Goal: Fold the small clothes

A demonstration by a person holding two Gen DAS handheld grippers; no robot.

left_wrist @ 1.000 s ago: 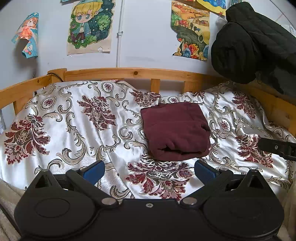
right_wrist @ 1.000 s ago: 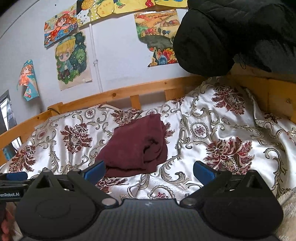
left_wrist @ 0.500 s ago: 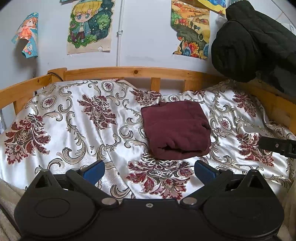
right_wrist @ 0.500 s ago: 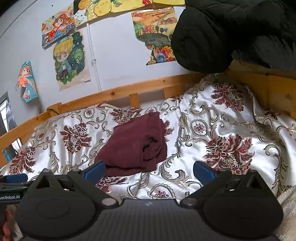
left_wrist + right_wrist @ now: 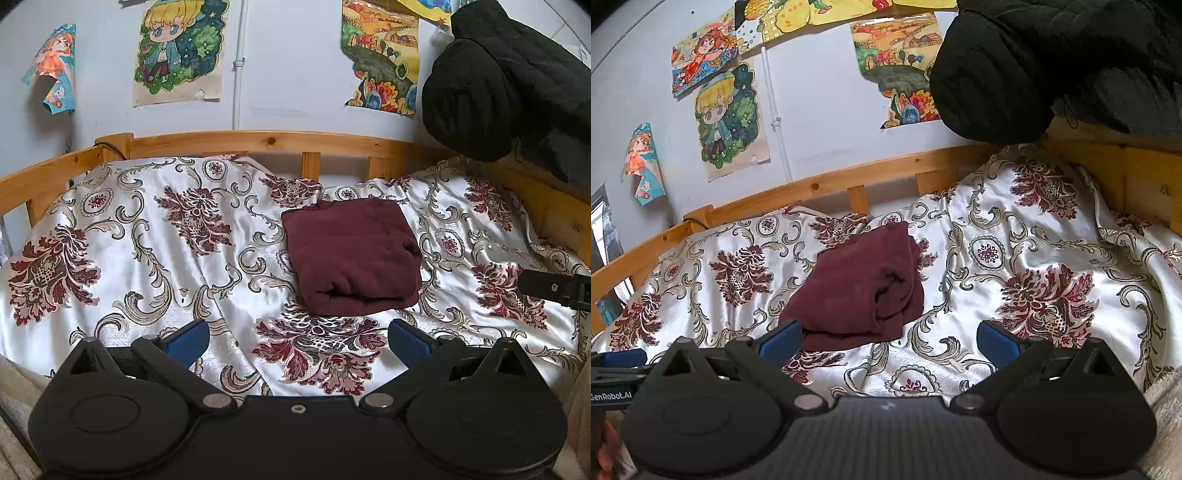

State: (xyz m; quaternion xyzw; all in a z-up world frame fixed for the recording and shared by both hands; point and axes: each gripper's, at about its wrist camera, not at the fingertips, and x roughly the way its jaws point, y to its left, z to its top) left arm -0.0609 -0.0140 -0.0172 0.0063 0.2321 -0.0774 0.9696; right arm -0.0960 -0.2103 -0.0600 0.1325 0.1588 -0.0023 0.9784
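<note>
A dark maroon garment (image 5: 352,256) lies folded into a compact rectangle on the floral satin bedspread (image 5: 147,258), a little right of centre in the left wrist view. The same garment (image 5: 860,291) shows left of centre in the right wrist view, its layered edges facing the camera. My left gripper (image 5: 297,341) hovers open in front of the fold, nothing between its blue fingers. My right gripper (image 5: 888,339) is open too, held back from the cloth, its left finger overlapping the garment's near corner in the image. The right gripper's tip (image 5: 554,288) pokes in at the left view's right edge.
A wooden bed rail (image 5: 273,142) runs along the back and sides. A black padded jacket (image 5: 509,88) hangs over the right corner. Posters (image 5: 179,51) cover the wall. A beige fleece blanket (image 5: 1167,413) lies at the near edge. The left gripper's arm (image 5: 617,363) shows at lower left.
Both cameras have drifted slightly; the right wrist view has tilted a little more. The garment lies unmoved and both grippers have stayed open.
</note>
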